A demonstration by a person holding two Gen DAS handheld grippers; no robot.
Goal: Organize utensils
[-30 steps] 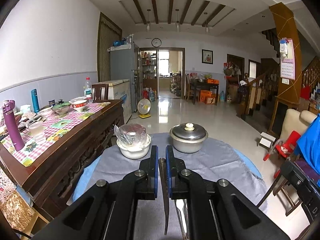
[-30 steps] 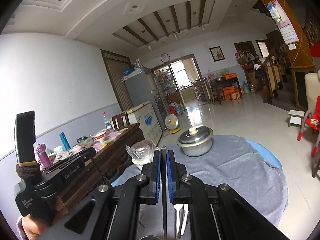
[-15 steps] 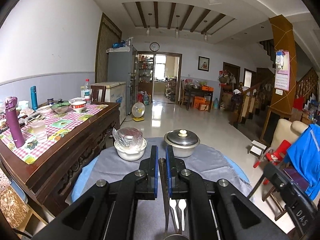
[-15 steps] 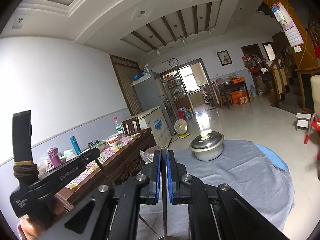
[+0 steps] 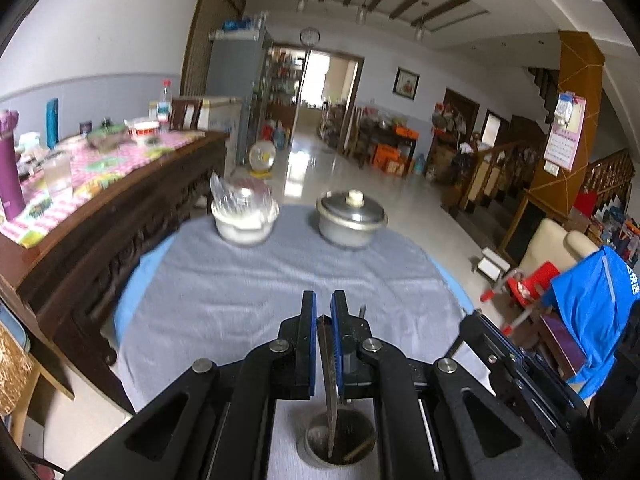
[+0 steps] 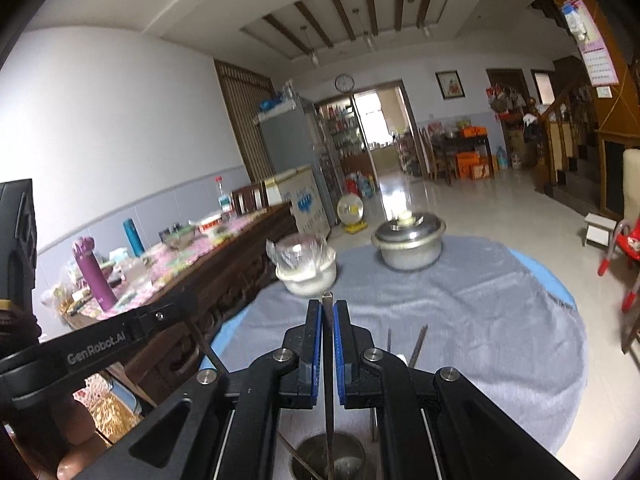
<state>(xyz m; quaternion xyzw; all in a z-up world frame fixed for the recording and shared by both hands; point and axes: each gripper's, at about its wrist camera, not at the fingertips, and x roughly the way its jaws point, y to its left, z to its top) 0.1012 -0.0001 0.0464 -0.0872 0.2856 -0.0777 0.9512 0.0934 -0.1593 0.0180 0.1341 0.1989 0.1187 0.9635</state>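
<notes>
In the left wrist view my left gripper [image 5: 323, 300] is shut on a flat metal utensil [image 5: 329, 364]. The utensil hangs down with its tip inside a metal cup [image 5: 352, 424] on the grey tablecloth. My right gripper [image 6: 327, 306] is shut on a thin metal utensil [image 6: 328, 344], and its lower end reaches into the same cup [image 6: 348, 450]. The two grippers are side by side over the cup. The left gripper [image 6: 120, 336] shows at the left of the right wrist view. Two more utensils [image 6: 416, 346] lie on the cloth just right of my right gripper.
A plastic-covered white bowl [image 5: 245, 216] and a lidded metal pot [image 5: 352, 216] stand at the round table's [image 5: 224, 288] far side. A cluttered wooden sideboard [image 5: 120, 200] runs along the left. A chair with a blue garment [image 5: 592, 312] is at the right.
Both grippers have sunk and tipped downward over the table. The cup, barely seen before, now shows under both, with the held utensils' lower ends inside it.
</notes>
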